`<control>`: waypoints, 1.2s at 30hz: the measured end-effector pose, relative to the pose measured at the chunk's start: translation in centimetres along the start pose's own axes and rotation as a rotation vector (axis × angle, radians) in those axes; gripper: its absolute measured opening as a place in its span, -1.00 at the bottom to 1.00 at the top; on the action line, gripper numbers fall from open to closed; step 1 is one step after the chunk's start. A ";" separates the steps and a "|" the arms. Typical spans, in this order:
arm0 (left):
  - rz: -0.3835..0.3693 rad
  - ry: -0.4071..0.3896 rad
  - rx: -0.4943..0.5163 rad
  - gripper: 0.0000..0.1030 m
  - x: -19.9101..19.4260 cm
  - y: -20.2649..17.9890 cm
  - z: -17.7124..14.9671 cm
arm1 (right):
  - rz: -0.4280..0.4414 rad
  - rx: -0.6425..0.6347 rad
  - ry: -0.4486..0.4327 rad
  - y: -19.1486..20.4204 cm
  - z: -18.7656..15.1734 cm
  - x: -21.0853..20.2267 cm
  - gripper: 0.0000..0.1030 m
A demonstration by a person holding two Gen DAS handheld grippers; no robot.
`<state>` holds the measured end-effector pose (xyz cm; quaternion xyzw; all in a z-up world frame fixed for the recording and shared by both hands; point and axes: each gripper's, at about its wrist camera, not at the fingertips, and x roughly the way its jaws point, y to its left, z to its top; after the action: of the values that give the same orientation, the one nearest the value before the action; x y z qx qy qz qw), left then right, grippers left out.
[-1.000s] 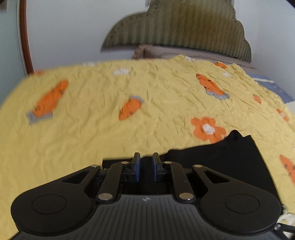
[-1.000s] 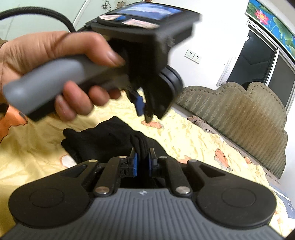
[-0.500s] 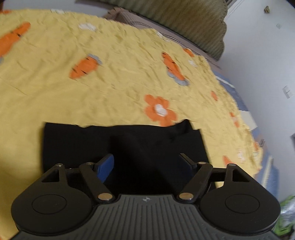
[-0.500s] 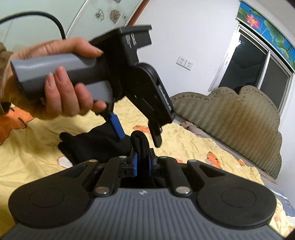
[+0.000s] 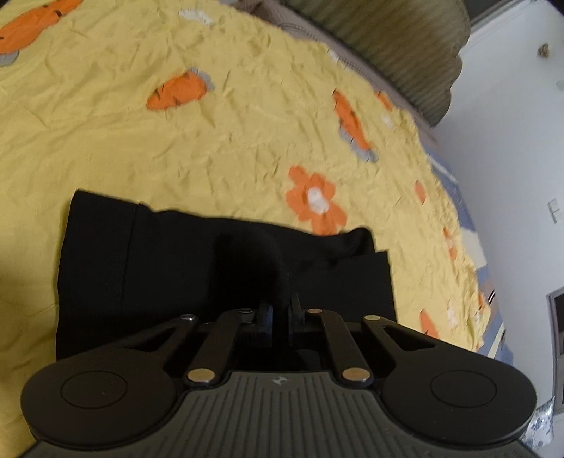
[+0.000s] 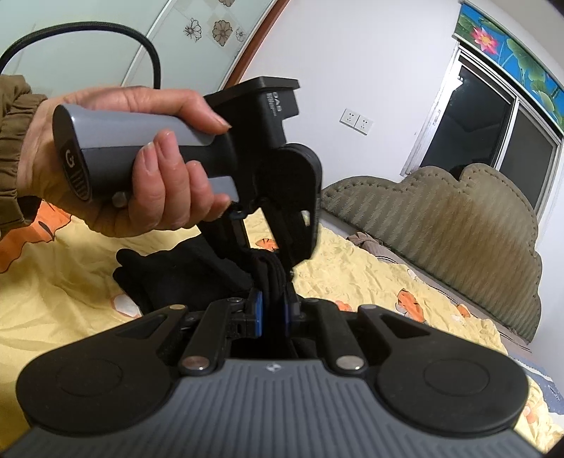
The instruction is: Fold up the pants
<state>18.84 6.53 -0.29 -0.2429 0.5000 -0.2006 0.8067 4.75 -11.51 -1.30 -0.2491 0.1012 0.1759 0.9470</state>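
Black pants [image 5: 158, 267] lie folded in a rough rectangle on the yellow bedspread [image 5: 211, 141]. My left gripper [image 5: 280, 311] points down at them and is shut on a raised hump of black cloth. In the right wrist view the pants [image 6: 169, 271] lie to the left. There my right gripper [image 6: 273, 310] is shut on a bunched edge of the same cloth. Just beyond its tips, the left gripper [image 6: 269, 259], held by a hand [image 6: 141, 176], pinches that bunch from above.
The bedspread has orange carrot and flower prints. A padded olive headboard [image 6: 440, 218] closes the far end of the bed, with a window [image 6: 493, 123] above it. A black cable [image 6: 105, 31] runs from the left gripper's handle. A white wall stands along the bed's right side.
The left gripper tipped down toward the pants, opened wide over them, then shut on the raised fold next to the right gripper. The right gripper kept still with its grip.
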 end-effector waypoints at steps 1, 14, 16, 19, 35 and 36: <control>-0.001 -0.017 0.015 -0.87 -0.4 -0.4 0.0 | -0.001 -0.002 -0.001 0.0 0.0 0.0 -0.79; 0.071 -0.148 0.222 -0.87 -3.9 -4.7 0.9 | -0.030 -0.022 -0.074 -0.4 2.1 -0.4 -0.79; 0.077 -0.144 0.229 -0.87 -4.2 -4.4 1.0 | -0.022 -0.030 -0.077 -0.2 2.3 -0.4 -0.79; 0.088 -0.142 0.225 -0.87 -4.5 -3.5 1.1 | -0.008 -0.041 -0.087 0.3 2.6 -0.2 -0.79; 0.155 -0.154 0.182 -0.87 -6.5 1.9 1.3 | 0.099 -0.080 -0.116 2.8 4.3 1.4 -0.79; 0.157 -0.147 0.169 -0.87 -6.3 2.5 1.2 | 0.109 -0.084 -0.109 3.1 4.3 1.7 -0.79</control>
<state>17.47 12.31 3.13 -0.1483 0.4384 -0.1599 0.8719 5.55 -6.30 0.59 -0.2729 0.0552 0.2445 0.9288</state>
